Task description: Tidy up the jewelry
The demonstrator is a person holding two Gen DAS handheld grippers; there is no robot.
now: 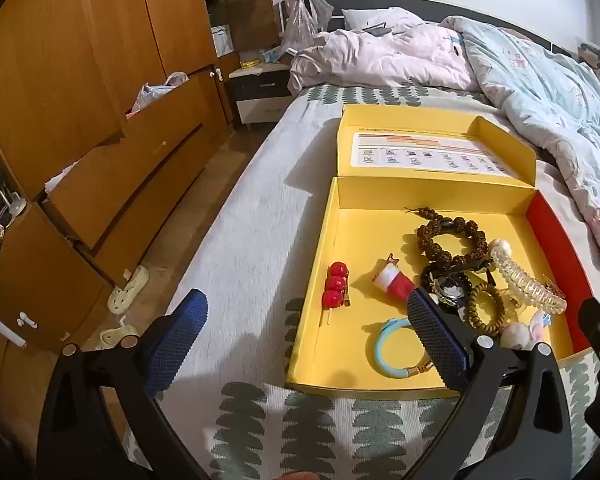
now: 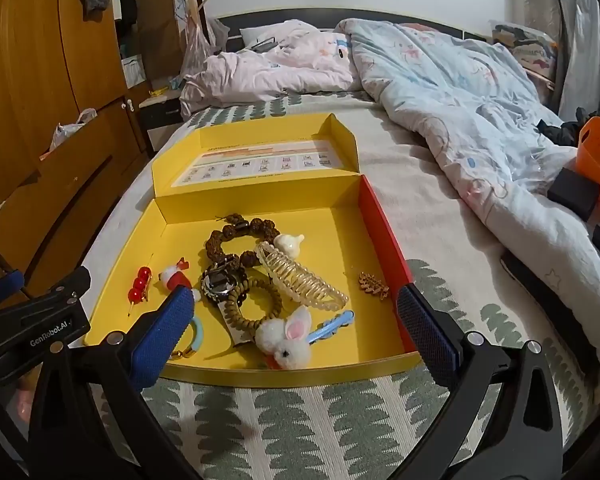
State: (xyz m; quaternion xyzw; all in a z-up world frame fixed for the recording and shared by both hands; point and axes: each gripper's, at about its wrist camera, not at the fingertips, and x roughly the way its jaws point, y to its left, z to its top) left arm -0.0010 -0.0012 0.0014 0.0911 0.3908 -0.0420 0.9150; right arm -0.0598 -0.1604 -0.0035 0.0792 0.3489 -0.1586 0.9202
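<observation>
Currently, the left gripper is held with its jaws spread wide and nothing between the pads; the near left corner of the yellow box is framed in the gap. Just ahead of its right pad a light blue bangle is seen on the box floor, and slightly farther forward a red bead hairpin and a red-and-white charm are laid side by side. Beyond that pad a watch, a dark beaded bracelet and a clear hair claw are piled together.

Likewise, the right gripper is kept fully open and empty. Between its pads a white bunny hair clip is found nearest, touching a coiled brown hair tie; the watch is overlapped by that tie. A small wooden leaf ornament is set apart near the right pad, close to the box's red wall. The box is rested on a patterned bedspread, its lid folded back.
</observation>
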